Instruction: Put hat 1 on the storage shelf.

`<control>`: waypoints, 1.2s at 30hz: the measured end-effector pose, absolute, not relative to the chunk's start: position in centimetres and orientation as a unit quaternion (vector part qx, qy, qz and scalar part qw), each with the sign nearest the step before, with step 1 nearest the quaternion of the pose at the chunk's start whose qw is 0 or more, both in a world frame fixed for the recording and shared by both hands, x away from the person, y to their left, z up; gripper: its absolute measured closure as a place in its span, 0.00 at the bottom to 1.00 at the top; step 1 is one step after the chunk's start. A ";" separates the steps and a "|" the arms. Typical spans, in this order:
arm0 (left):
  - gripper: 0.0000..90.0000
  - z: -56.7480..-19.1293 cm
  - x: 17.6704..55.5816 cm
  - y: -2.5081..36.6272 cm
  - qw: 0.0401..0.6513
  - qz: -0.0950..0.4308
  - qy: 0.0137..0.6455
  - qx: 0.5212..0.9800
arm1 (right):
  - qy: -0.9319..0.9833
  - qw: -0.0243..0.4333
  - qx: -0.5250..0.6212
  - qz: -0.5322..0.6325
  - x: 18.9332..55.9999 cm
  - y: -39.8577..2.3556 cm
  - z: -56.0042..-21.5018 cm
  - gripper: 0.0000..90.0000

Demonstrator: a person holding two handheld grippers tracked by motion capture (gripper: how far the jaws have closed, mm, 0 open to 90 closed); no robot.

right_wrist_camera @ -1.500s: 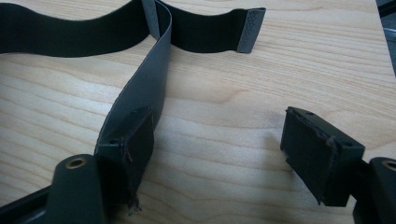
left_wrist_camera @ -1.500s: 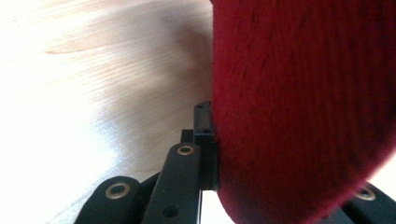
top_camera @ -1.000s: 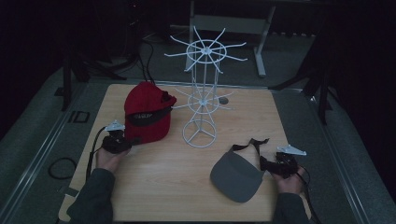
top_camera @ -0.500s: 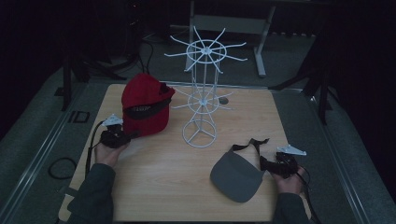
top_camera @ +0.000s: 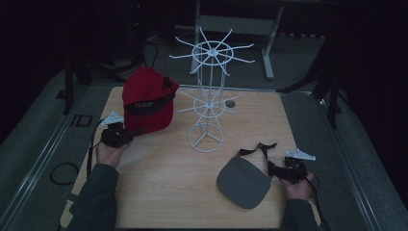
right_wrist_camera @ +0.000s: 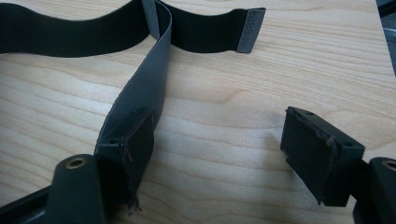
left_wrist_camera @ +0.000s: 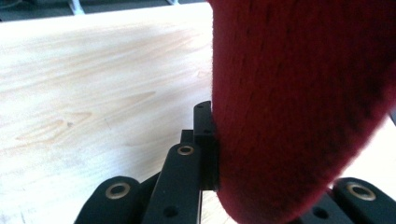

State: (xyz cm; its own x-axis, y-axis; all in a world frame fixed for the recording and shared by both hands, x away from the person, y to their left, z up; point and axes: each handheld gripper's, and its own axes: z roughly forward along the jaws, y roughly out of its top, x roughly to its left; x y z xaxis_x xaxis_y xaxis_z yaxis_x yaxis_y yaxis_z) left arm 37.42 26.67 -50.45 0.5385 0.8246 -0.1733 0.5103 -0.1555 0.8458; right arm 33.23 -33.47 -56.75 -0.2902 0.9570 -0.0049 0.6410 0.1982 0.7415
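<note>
The high view shows two hands at the near edge of the wooden table (top_camera: 159, 183). The right gripper (top_camera: 284, 169) sits near the person, and its jaws are spread wide with nothing between them. The grey visor (top_camera: 243, 180) lies flat just to its left, and the visor's black strap (right_wrist_camera: 154, 70) runs along the outside of one jaw. The left gripper (top_camera: 126, 134) is a bit farther up the table. It has its jaws closed tight on the edge of the red cap (top_camera: 146, 98), which is lifted and tipped up. Farther out stands the white wire rack (top_camera: 208, 91). The rack is to the right of the cap, so the left hand is the nearer one to hang it there.
</note>
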 end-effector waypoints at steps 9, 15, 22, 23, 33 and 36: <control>0.95 -49.6 37.7 26.4 0.473 0.175 0.446 0.739 | 0.735 0.243 0.544 0.324 33.2 -33.5 -56.7 0.28; 0.95 -48.9 37.8 26.4 0.480 0.183 0.445 0.734 | 0.735 0.244 0.544 0.325 33.2 -33.5 -56.8 0.28; 0.95 -47.9 37.8 26.1 0.485 0.190 0.437 0.733 | 0.735 0.244 0.544 0.325 33.2 -33.5 -56.7 0.28; 0.95 -47.8 37.8 26.1 0.486 0.190 0.437 0.733 | 0.735 0.244 0.544 0.325 33.2 -33.5 -56.7 0.28; 0.95 -46.8 38.0 25.8 0.490 0.199 0.431 0.731 | 0.735 0.244 0.544 0.325 33.2 -33.5 -56.7 0.28; 0.95 -46.5 38.0 25.7 0.492 0.204 0.429 0.730 | 0.735 0.244 0.543 0.325 33.2 -33.5 -56.7 0.29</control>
State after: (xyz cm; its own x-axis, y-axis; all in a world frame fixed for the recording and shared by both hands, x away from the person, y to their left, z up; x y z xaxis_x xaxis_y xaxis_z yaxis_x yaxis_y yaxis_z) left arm 37.97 25.74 -46.50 0.5493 0.8265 -0.1235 0.4246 -0.1487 0.8931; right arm 33.23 -33.47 -56.75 -0.2906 0.9568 -0.0053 0.6406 0.1986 0.7418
